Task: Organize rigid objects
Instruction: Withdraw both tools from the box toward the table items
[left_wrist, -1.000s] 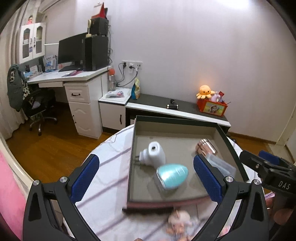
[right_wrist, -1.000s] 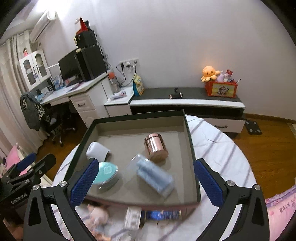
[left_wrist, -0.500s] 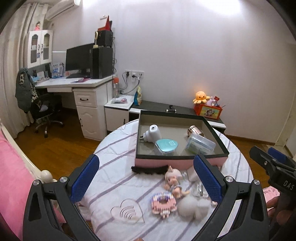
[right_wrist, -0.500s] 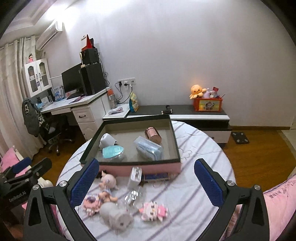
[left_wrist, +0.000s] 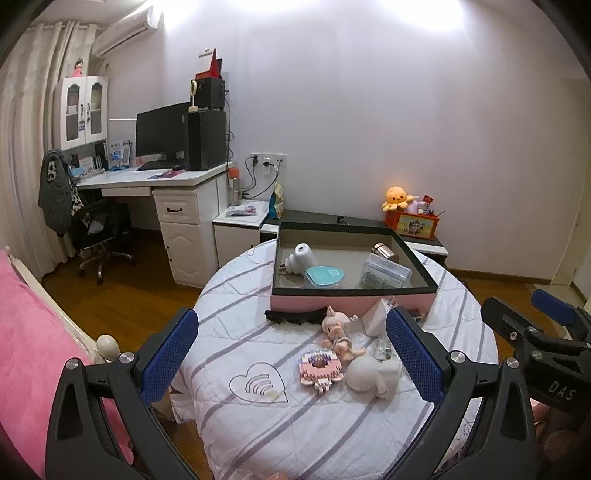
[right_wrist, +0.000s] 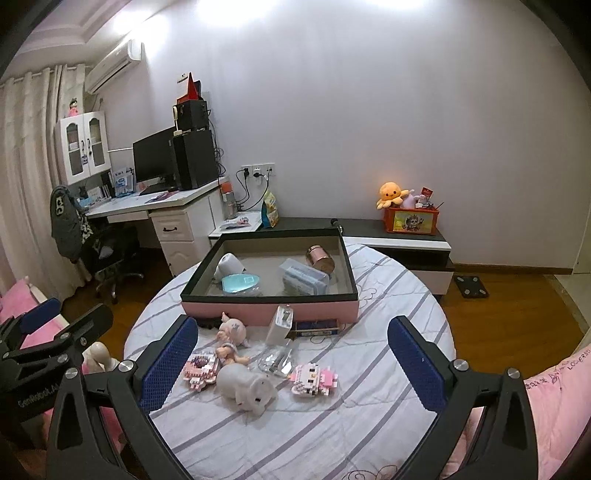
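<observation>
A pink box (right_wrist: 269, 308) with a dark rim stands on the round table (right_wrist: 369, 424). Inside lie a white plug device (right_wrist: 228, 264), a teal case (right_wrist: 240, 283), a clear packet (right_wrist: 303, 281) and a copper tin (right_wrist: 319, 257). In front of the box lie a doll (right_wrist: 231, 338), a white charger (right_wrist: 281, 325), two pink block models (right_wrist: 314, 377), a white pig figure (right_wrist: 245, 387), a clear glass piece (right_wrist: 275, 360) and a black hair clip (left_wrist: 293, 316). My left gripper (left_wrist: 291, 358) and right gripper (right_wrist: 290, 365) are both open and empty, held back above the table's near edge.
A desk (left_wrist: 155, 181) with a monitor and an office chair (left_wrist: 99, 229) stand at the left. A low cabinet (right_wrist: 399, 240) with an orange toy box (right_wrist: 412, 219) runs along the wall. Pink bedding (left_wrist: 33, 350) lies at the left.
Both grippers have pulled back and up from over the box. The whole table and the loose items in front of the box have come into view.
</observation>
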